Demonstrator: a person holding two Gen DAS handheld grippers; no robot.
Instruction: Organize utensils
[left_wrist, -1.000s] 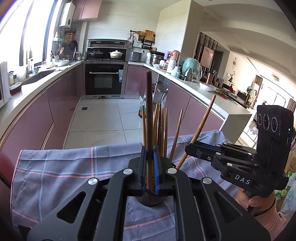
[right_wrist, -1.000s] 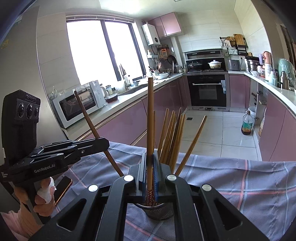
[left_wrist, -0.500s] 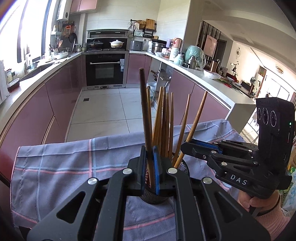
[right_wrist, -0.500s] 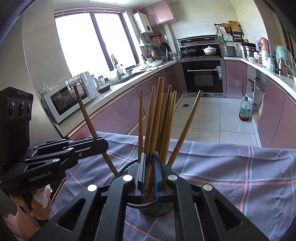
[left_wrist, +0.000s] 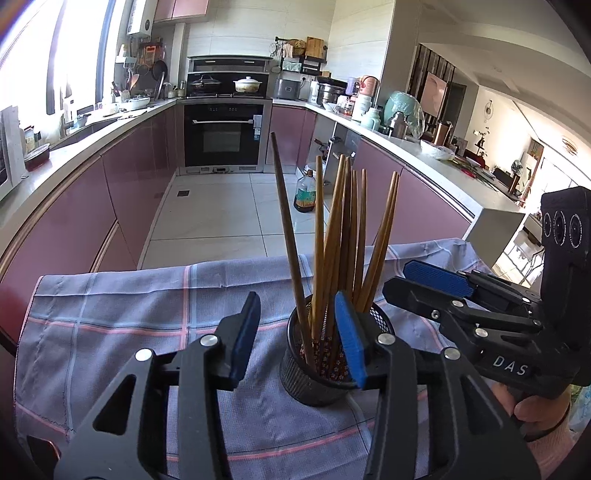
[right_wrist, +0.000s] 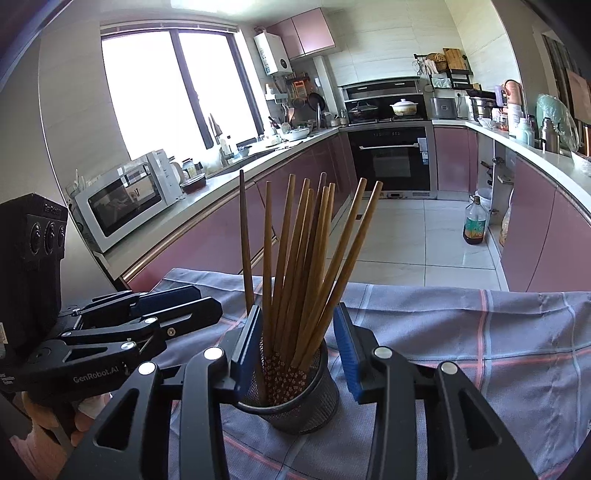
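A black mesh cup (left_wrist: 325, 380) stands on the checked cloth and holds several wooden chopsticks (left_wrist: 343, 236) upright. My left gripper (left_wrist: 297, 338) is open and empty, its blue pads either side of the cup's near rim. My right gripper (right_wrist: 299, 345) is open and empty around the same cup (right_wrist: 295, 402) and chopsticks (right_wrist: 306, 254). The right gripper also shows at the right of the left wrist view (left_wrist: 424, 284). The left gripper also shows at the left of the right wrist view (right_wrist: 192, 302). A darker chopstick (left_wrist: 286, 225) leans left in the cup.
The blue-grey checked cloth (left_wrist: 122, 314) covers the table, whose far edge drops to the tiled kitchen floor (left_wrist: 221, 218). Pink cabinets and counters run along both sides. A microwave (right_wrist: 125, 195) stands on the left counter. An oil bottle (right_wrist: 474, 223) stands on the floor.
Both grippers were shut on a chopstick each above the cup. Both have lowered, opened and let go, and those chopsticks now stand in the cup.
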